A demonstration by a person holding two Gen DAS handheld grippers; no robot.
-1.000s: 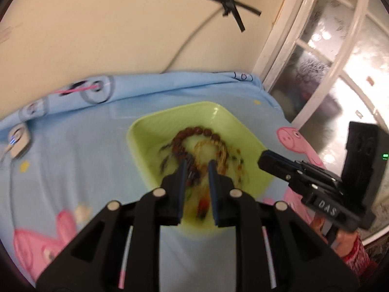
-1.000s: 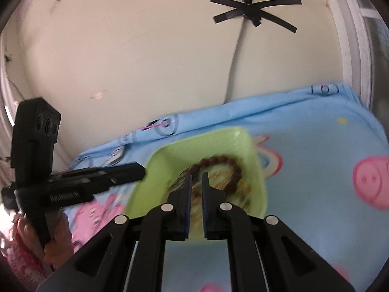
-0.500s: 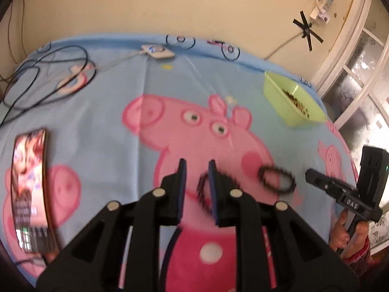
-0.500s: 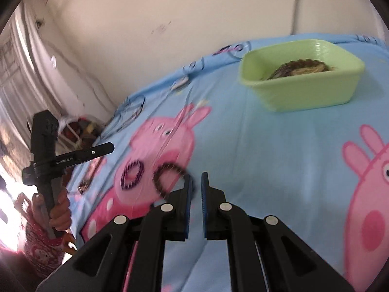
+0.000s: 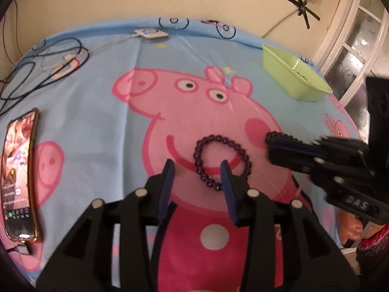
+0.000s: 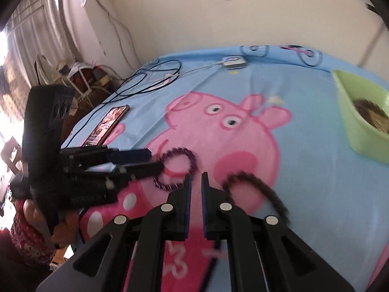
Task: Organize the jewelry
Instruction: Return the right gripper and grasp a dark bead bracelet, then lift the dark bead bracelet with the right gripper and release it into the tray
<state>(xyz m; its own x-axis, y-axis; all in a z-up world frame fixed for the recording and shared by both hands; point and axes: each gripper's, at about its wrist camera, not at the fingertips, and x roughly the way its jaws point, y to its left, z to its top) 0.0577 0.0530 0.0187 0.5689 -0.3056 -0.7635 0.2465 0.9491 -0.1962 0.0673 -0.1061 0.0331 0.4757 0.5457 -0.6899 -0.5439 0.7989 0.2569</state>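
A purple bead bracelet (image 5: 218,136) lies flat on the pink pig print of the blue blanket (image 5: 97,85). My left gripper (image 5: 196,170) hovers at the bracelet's near side with its jaws opening. The ring's left arc lies between the fingers and the pads do not press on it. To its right, a dark bead bracelet (image 5: 279,135) peeks out above my right gripper (image 5: 269,147). In the right wrist view, the right gripper (image 6: 196,182) is shut on nothing. The dark bracelet (image 6: 255,182) lies blurred just right of it, and the purple bracelet (image 6: 192,158) and left gripper (image 6: 155,161) lie to its left.
A green bin (image 5: 291,73) (image 6: 352,121) holding several bracelets (image 6: 372,114) sits at the blanket's far right. A phone (image 5: 19,170) (image 6: 107,124) lies at the left edge. Cables (image 5: 36,56) and a white charger (image 5: 150,34) lie at the back left. A white-framed door stands at the right.
Both grippers have pulled back from above the green bin to the middle of the blanket. The left jaws have widened beside the purple bracelet. The right gripper has closed in on the dark bracelet.
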